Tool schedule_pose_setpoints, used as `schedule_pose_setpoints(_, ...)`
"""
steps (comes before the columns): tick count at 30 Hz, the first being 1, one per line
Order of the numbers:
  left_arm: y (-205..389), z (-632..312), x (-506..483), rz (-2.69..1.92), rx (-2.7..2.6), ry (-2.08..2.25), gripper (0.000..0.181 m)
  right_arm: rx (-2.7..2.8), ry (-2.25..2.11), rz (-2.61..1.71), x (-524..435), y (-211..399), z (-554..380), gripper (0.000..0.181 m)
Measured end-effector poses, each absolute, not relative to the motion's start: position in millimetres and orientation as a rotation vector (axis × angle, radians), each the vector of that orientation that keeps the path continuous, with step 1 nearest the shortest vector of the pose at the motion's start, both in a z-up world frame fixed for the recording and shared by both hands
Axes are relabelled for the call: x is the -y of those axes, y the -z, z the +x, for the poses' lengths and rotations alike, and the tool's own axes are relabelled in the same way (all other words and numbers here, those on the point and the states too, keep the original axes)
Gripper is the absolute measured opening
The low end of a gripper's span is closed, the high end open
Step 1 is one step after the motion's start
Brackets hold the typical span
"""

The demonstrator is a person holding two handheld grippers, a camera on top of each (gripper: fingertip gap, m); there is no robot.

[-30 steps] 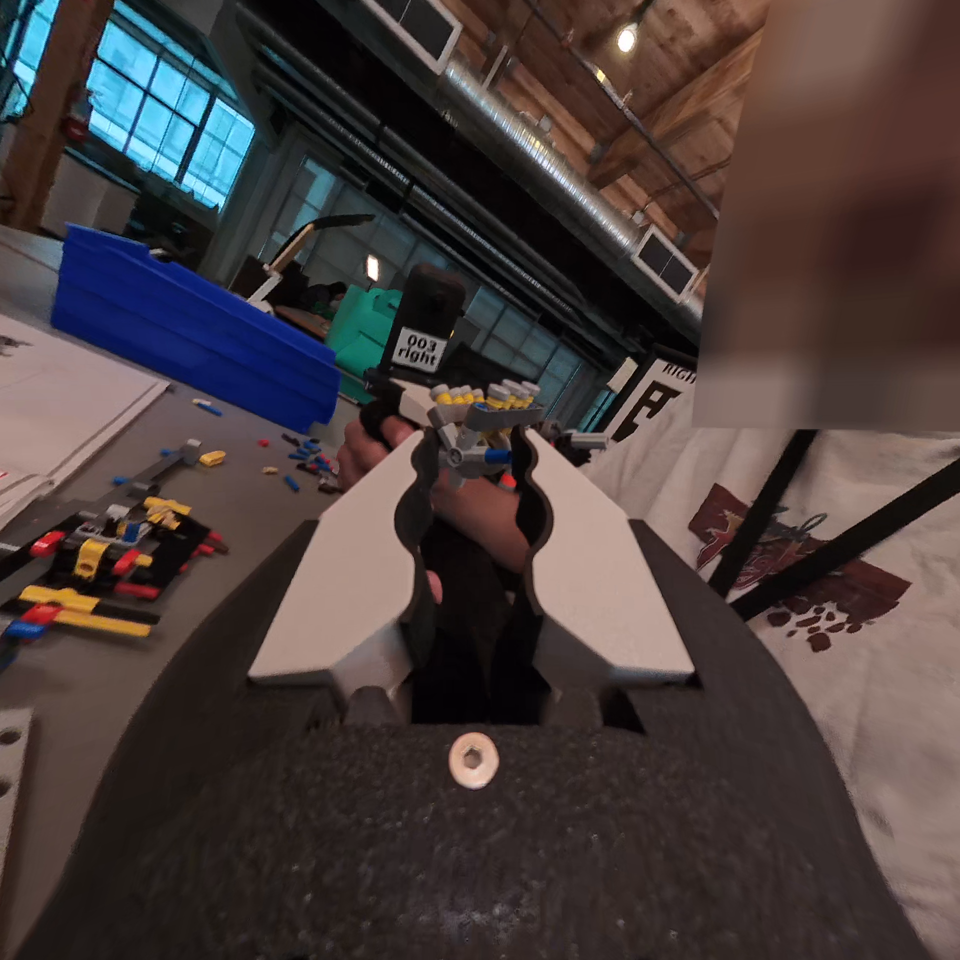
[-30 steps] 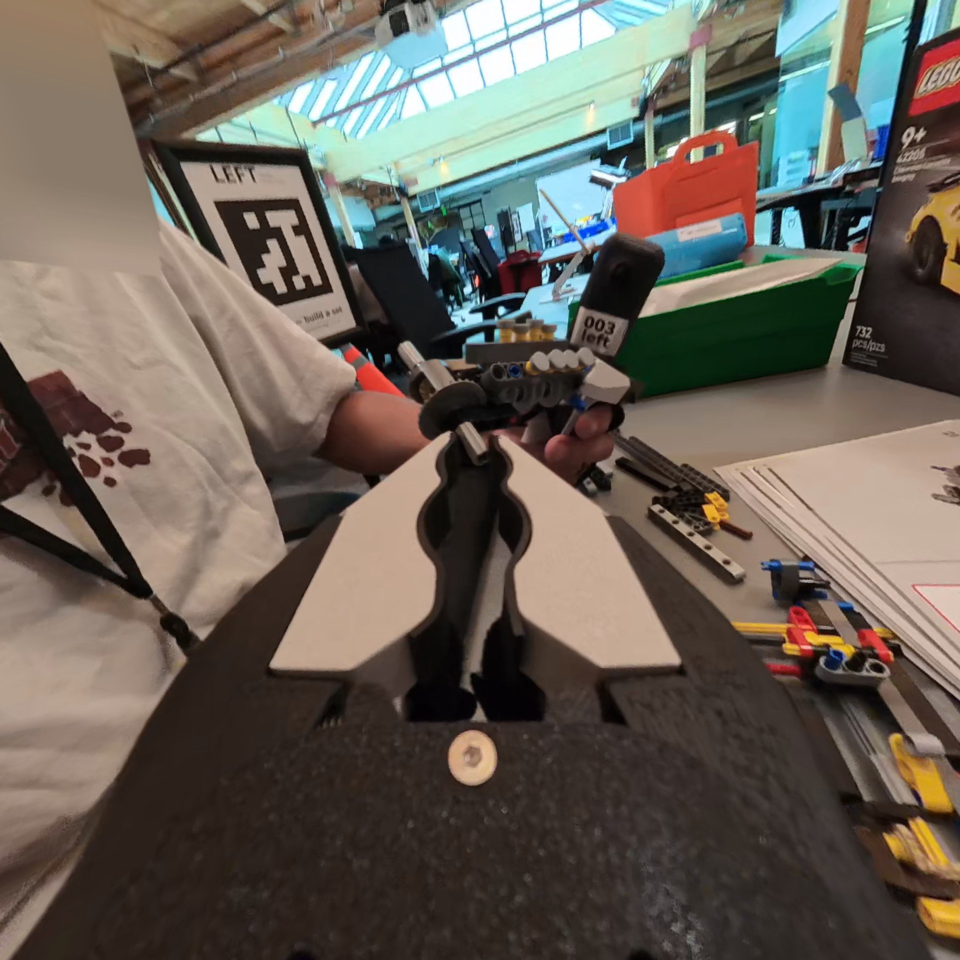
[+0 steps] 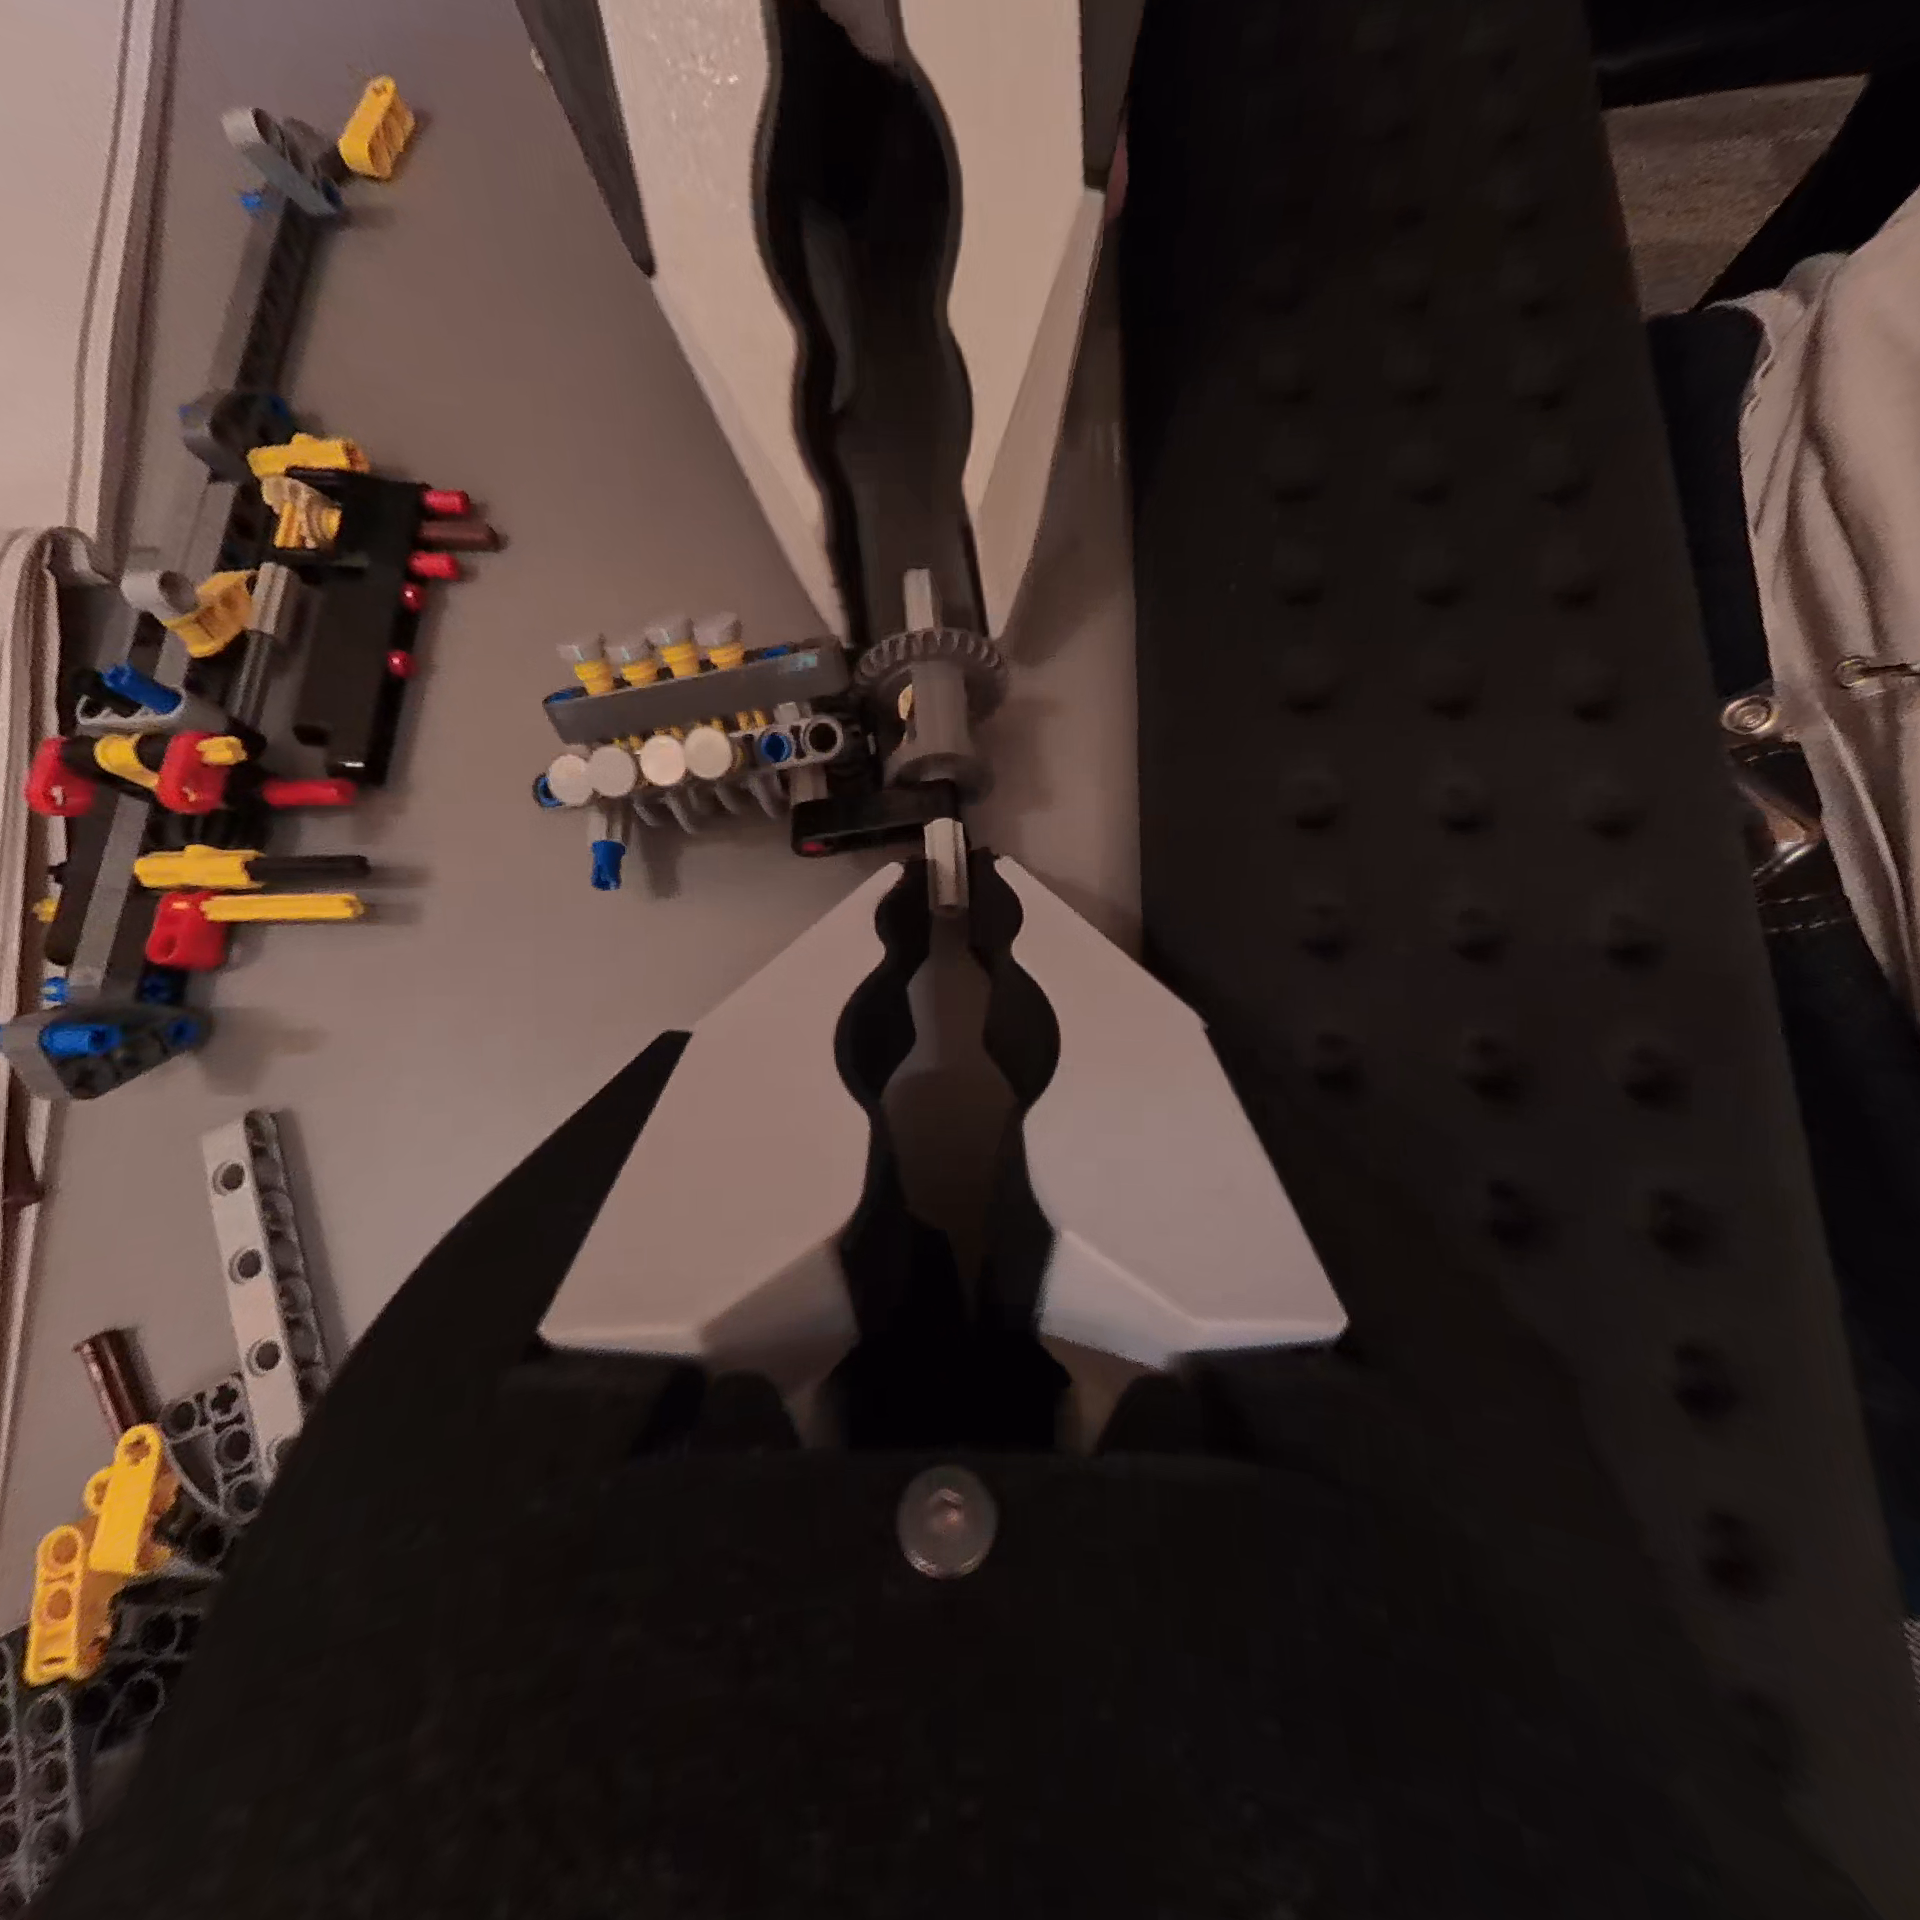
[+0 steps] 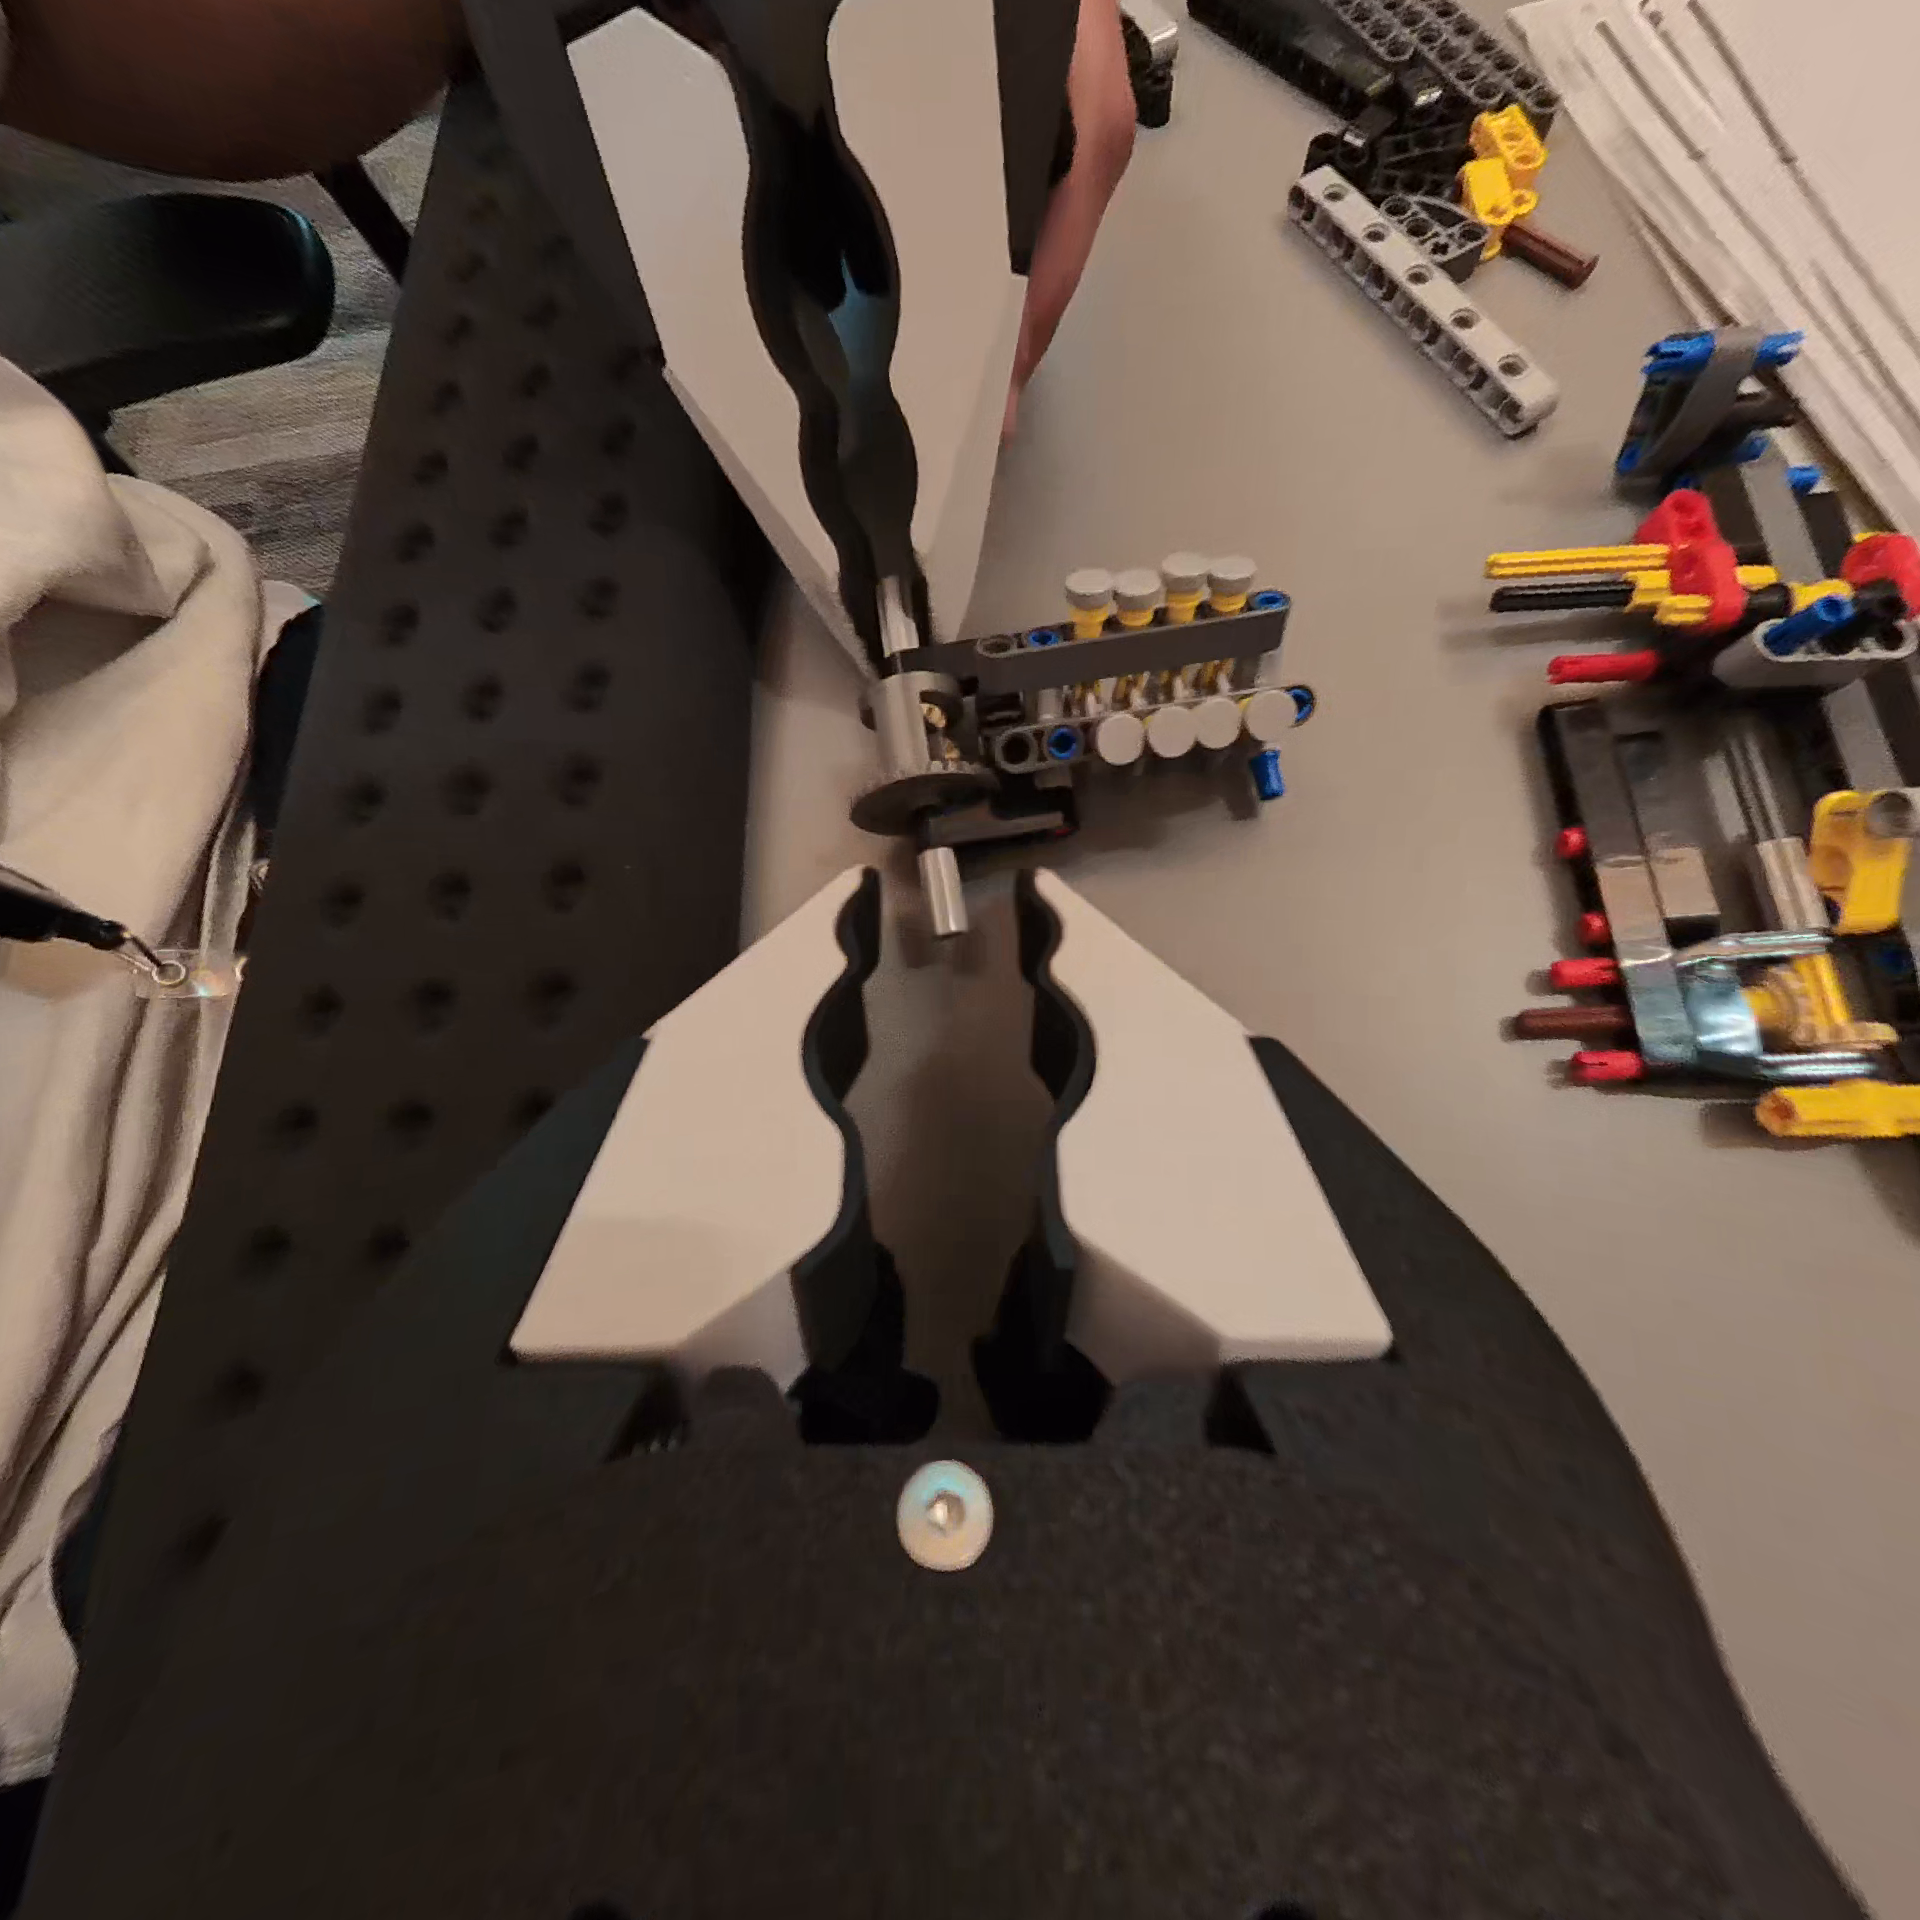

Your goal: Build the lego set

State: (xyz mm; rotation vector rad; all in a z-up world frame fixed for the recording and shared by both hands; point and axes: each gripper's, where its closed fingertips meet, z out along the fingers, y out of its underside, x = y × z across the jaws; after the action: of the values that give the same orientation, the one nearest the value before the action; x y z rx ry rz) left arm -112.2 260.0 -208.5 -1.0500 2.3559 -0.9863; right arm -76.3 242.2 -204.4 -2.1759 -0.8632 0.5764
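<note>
Tabletop (image 3: pixel 499 343) carries our grey lego engine block with round pistons (image 3: pixel 717 727); its grey axle (image 3: pixel 940 769) runs claw to claw, left claw (image 3: pixel 951 883) pinching one end, right claw (image 4: pixel 945 883) open around the other.

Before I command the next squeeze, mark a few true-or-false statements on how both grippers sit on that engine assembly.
1. The left gripper has its fingers shut on the grey axle of the engine assembly. True.
2. The right gripper is clamped on the axle's other end. False: its fingers stand open, with the axle end between them.
3. A grey gear sits on the axle. True.
4. The piston heads are red. False: they are grey, on yellow stems.
</note>
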Motion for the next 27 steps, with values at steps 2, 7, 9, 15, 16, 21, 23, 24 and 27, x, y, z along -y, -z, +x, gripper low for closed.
schedule_pose_setpoints(2, 209.2, -113.8, -257.5, -1.05, -2.368, 1.007, 0.006, 0.898, -0.522, -2.11, -239.6, 197.6, -75.9, 0.033)
schedule_pose_setpoints(7, 212.9, -111.7, -259.2, -1.063, -2.361, 0.981, 0.006, 1.014, -0.287, -1.927, -234.2, 181.5, -92.3, 0.029)
schedule_pose_setpoints(9, 212.9, -110.9, -258.8, -1.066, -2.355, 0.984, 0.006, 1.019, -0.225, -1.888, -236.2, 179.3, -96.6, 0.027)
schedule_pose_setpoints(15, 212.6, -108.9, -259.7, -1.09, -2.325, 0.997, 0.013, 1.019, -0.152, -1.9, -244.9, 187.6, -96.7, 0.027)
schedule_pose_setpoints(16, 212.3, -108.7, -260.3, -1.097, -2.319, 0.998, 0.016, 1.017, -0.151, -1.897, -245.3, 187.3, -96.1, 0.025)
schedule_pose_setpoints(21, 208.8, -106.0, -263.9, -1.112, -2.276, 1.005, 0.028, 1.011, -0.166, -1.951, -245.5, 197.8, -92.3, 0.027)
schedule_pose_setpoints(23, 207.9, -103.6, -265.7, -1.124, -2.262, 0.997, 0.033, 1.013, -0.152, -1.947, -246.6, 195.6, -91.6, 0.026)
schedule_pose_setpoints(24, 208.0, -102.9, -266.3, -1.135, -2.26, 0.994, 0.038, 1.012, -0.148, -1.929, -247.1, 192.9, -92.0, 0.026)
schedule_pose_setpoints(27, 208.4, -100.6, -267.2, -1.154, -2.249, 0.993, 0.044, 1.012, -0.108, -1.857, -248.8, 181.9, -95.2, 0.026)
